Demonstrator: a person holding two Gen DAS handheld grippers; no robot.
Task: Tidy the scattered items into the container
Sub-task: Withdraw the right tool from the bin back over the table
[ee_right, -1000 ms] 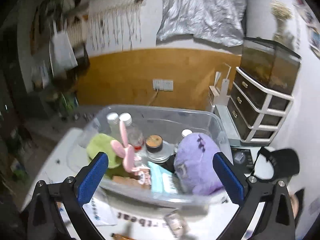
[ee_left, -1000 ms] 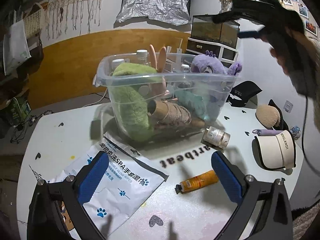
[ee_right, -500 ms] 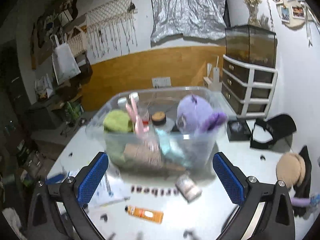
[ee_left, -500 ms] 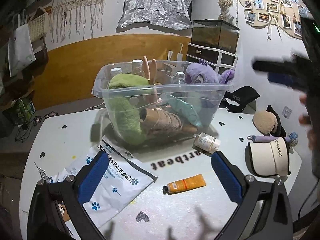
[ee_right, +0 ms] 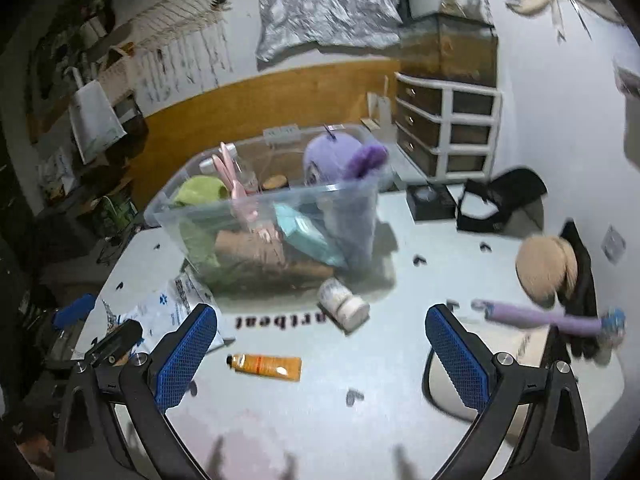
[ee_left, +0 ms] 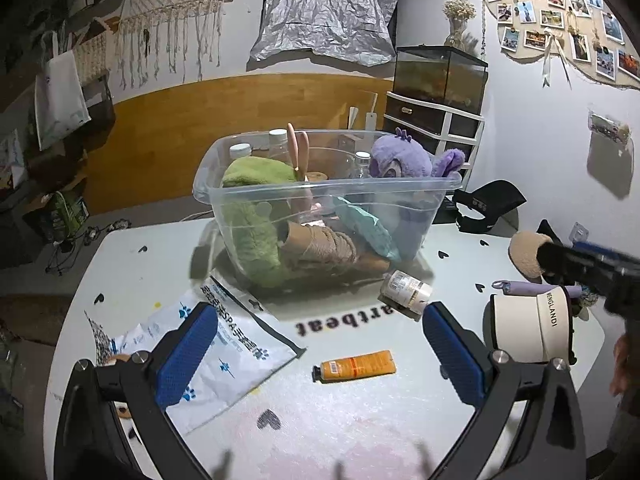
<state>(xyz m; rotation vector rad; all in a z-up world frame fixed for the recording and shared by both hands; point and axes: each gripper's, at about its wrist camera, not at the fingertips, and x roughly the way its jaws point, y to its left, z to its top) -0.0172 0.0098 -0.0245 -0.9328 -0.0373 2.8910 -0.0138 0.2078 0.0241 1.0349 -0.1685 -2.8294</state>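
Observation:
A clear plastic bin (ee_left: 328, 194) (ee_right: 224, 204) stands mid-table, holding a purple plush (ee_left: 404, 158), a green plush (ee_left: 256, 200), bottles and a cardboard roll. On the table lie an orange tube (ee_left: 356, 366) (ee_right: 266, 364), a small white jar (ee_left: 406, 290) (ee_right: 344, 306) on its side, a white pet-wipes pack (ee_left: 224, 356) (ee_right: 172, 308), a cream visor (ee_left: 528, 326), a purple stick (ee_right: 540, 318) and a tan puff (ee_right: 546, 266). My left gripper (ee_left: 320, 358) is open and empty above the tube. My right gripper (ee_right: 322, 354) is open and empty over the table's front.
A black cap (ee_left: 488, 202) (ee_right: 500, 198) and a small dark box (ee_right: 432, 200) lie at the back right. A white drawer unit (ee_right: 448, 128) with a glass tank on top stands behind the table. The table edge curves at right.
Both grippers have drawn back from the bin and lowered toward the front of the table. The right gripper moved from above the bin to the right front. Nothing was picked up.

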